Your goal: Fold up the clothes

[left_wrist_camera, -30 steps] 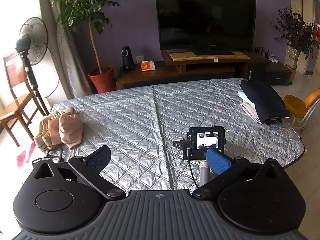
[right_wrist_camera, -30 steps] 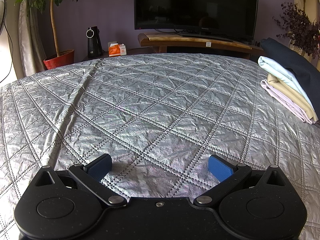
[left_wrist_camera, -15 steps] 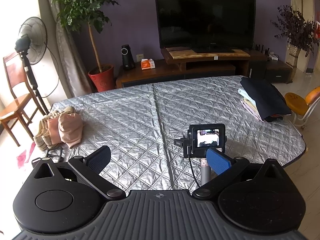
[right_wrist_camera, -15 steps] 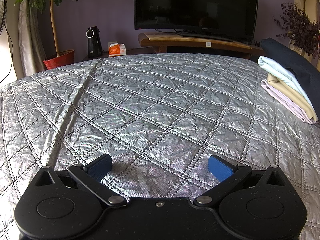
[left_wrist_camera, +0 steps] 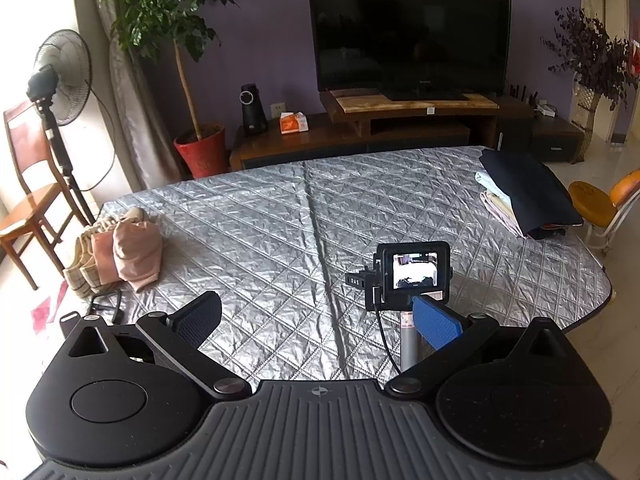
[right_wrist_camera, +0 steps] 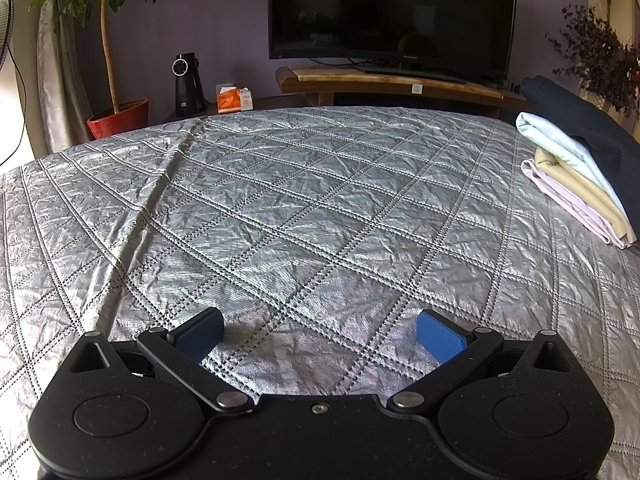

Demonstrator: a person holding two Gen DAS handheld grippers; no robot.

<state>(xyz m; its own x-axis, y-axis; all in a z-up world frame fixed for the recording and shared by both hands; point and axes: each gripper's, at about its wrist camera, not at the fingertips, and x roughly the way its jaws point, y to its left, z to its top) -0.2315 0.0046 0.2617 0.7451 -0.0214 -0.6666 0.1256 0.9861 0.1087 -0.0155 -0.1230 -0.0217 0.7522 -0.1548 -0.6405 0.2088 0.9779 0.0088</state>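
A pile of unfolded clothes (left_wrist_camera: 120, 250), pink and beige, lies at the left edge of the silver quilted table (left_wrist_camera: 280, 232). A stack of folded clothes (left_wrist_camera: 524, 196) topped by a dark garment sits at the right edge; in the right wrist view this folded stack (right_wrist_camera: 576, 176) shows light blue, tan and lilac layers. My left gripper (left_wrist_camera: 318, 320) is open, held high above the near side of the table with nothing between its fingers. My right gripper (right_wrist_camera: 320, 334) is open too, low over the table's near middle, empty.
The back of the other gripper's camera screen (left_wrist_camera: 414, 270) on a grey handle stands just beyond my left gripper's right finger. Past the table are a TV (left_wrist_camera: 408, 32) on a wooden stand, a potted plant (left_wrist_camera: 200, 152), a fan (left_wrist_camera: 60, 76), a wooden chair (left_wrist_camera: 28, 200) and an orange stool (left_wrist_camera: 592, 200).
The left gripper has drawn back and risen a little, so the table looks smaller and farther. The right gripper has stayed still. Both stay open.
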